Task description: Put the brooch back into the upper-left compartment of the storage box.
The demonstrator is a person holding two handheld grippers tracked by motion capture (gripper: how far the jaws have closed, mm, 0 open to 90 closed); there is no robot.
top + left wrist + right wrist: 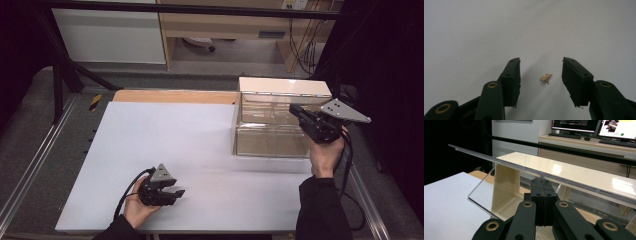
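A tiny beige scrap (546,77) lies on the white table sheet (175,145), between the jaws of my left gripper (541,60). The jaws stand apart on either side of it and neither pad touches it. In the high view the left gripper (177,192) is low over the sheet near the front left. My right gripper (294,108) is held up at the front of a clear two-tier box (270,140) with a beige top (280,86). Its jaws (543,181) are pressed together, just under the edge of a raised clear panel (481,192); I cannot tell whether they touch it.
The box stands at the table's back right. A wooden strip (170,96) runs along the far edge of the sheet. Metal rails (30,165) flank the table. A desk with monitors (596,125) stands beyond it.
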